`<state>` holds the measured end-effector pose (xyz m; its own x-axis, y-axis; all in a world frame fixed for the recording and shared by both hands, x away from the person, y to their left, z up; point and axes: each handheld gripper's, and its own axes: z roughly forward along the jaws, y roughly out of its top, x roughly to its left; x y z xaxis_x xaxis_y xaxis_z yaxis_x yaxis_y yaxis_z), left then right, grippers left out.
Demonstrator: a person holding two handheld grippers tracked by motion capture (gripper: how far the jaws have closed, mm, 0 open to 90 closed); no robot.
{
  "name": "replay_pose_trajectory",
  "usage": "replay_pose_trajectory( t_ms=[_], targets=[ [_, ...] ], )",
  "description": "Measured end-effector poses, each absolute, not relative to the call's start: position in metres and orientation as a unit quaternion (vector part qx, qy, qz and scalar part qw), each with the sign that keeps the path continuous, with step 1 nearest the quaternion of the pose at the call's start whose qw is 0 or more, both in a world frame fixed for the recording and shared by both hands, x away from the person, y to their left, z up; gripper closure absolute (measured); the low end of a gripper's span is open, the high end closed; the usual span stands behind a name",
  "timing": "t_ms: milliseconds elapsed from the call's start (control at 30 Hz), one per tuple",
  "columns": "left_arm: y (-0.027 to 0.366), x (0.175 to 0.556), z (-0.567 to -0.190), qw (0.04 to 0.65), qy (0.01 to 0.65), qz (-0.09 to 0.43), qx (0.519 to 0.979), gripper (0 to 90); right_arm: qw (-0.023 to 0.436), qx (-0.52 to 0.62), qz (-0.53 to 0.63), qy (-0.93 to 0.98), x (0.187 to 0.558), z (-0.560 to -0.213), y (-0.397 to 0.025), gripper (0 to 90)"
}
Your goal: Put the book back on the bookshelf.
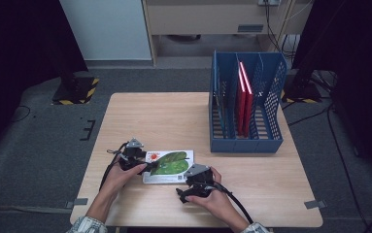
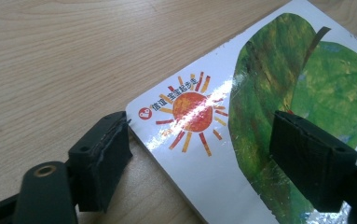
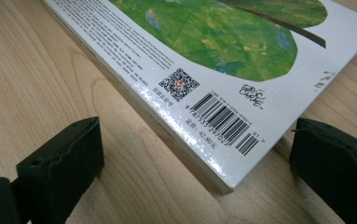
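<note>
Thin, stiff, glossy book [image 1: 168, 166] flat on bench [image 1: 174, 116], well short of blue rack [image 1: 246, 109]. Likely light but slippery; best pinched at edges. Left hand-held gripper [image 2: 199, 154] and right hand-held gripper [image 3: 195, 154] both apart, straddling 2 corners.

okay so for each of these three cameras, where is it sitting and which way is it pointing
High view: above the person's side, looking forward and down at the table; forearms and both hands enter from below.
Left gripper view: on the left gripper, facing the book's sun corner.
Right gripper view: on the right gripper, facing its barcode corner.
Shared: the book.
</note>
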<state>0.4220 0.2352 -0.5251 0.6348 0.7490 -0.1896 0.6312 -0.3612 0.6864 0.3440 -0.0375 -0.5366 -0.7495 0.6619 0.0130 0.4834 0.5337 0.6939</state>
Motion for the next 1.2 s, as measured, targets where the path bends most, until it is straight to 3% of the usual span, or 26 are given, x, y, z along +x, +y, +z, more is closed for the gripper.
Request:
replay_pose_trajectory(
  t_ms=[133, 200, 267, 400, 833, 1200],
  targets=[
    [0.234, 0.419, -0.518, 0.392, 0.406, 0.083, 0.821, 21.6, 0.129, 0.335, 0.353, 0.864, 0.344, -0.537, -0.036, 2.2],
    [0.229, 0.418, -0.517, 0.42, 0.397, 0.048, 0.815, 29.8, 0.13, 0.333, 0.356, 0.863, 0.345, -0.538, -0.035, 2.5],
    [0.22, 0.417, -0.515, 0.372, 0.382, 0.102, 0.84, 24.2, 0.129, 0.331, 0.359, 0.863, 0.346, -0.538, -0.033, 2.5],
    [0.229, 0.421, -0.509, 0.387, 0.395, 0.122, 0.824, 22.9, 0.131, 0.33, 0.361, 0.862, 0.346, -0.539, -0.033, 2.6],
    [0.239, 0.438, -0.526, 0.365, 0.412, 0.091, 0.83, 16.2, 0.13, 0.327, 0.362, 0.863, 0.347, -0.539, -0.033, 1.9],
    [0.232, 0.437, -0.526, 0.37, 0.419, 0.089, 0.824, 20.1, 0.128, 0.327, 0.358, 0.865, 0.35, -0.539, -0.03, 0.1]
  ],
)
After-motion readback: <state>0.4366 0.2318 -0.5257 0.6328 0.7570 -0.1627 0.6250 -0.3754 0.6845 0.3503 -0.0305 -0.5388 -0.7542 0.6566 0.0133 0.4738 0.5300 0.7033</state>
